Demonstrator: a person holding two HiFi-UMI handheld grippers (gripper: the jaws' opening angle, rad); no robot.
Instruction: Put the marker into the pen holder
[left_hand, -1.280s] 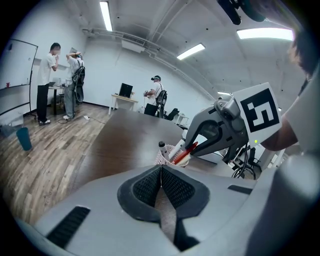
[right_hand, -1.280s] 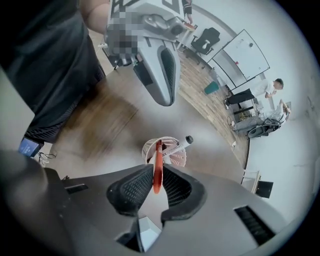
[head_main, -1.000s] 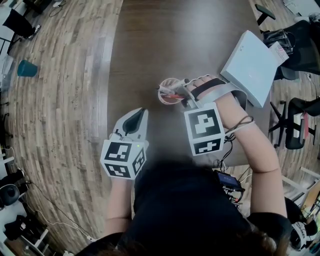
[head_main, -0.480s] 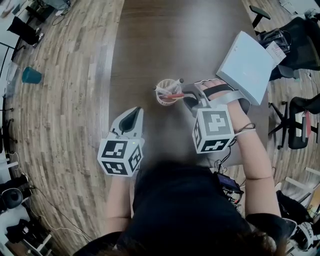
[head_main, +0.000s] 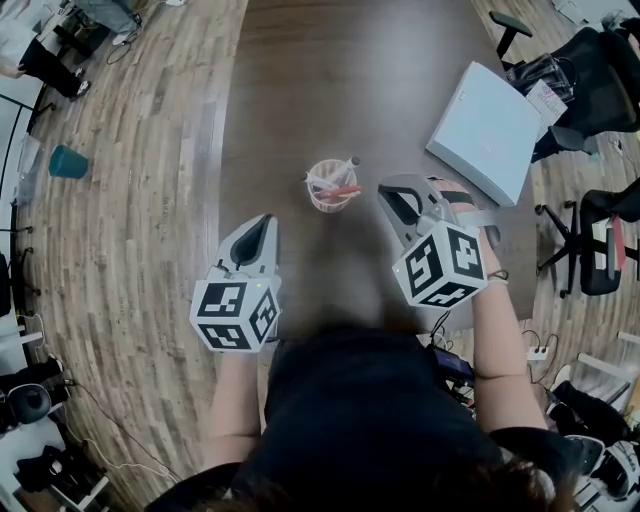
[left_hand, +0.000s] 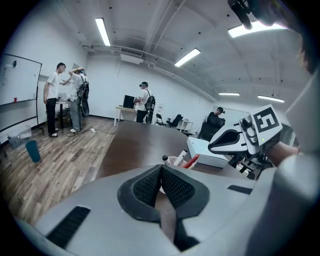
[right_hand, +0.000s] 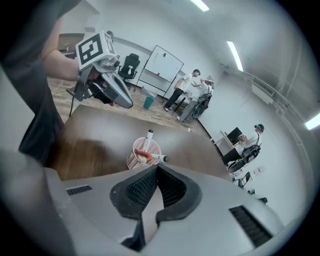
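The black ribbed fingers (right_hand: 142, 189) of the right gripper (head_main: 392, 192) had just been closing and met tip to tip on nothing. The left gripper (left_hand: 160, 168) was clenched too, empty. Just beyond both, the red marker (head_main: 346, 190) lay slanted in the pink mesh pen holder (head_main: 329, 205) among white pens (head_main: 345, 166). The holder stood on the dark brown wooden table (head_main: 330, 80), a flat white box (head_main: 485, 130) well apart.
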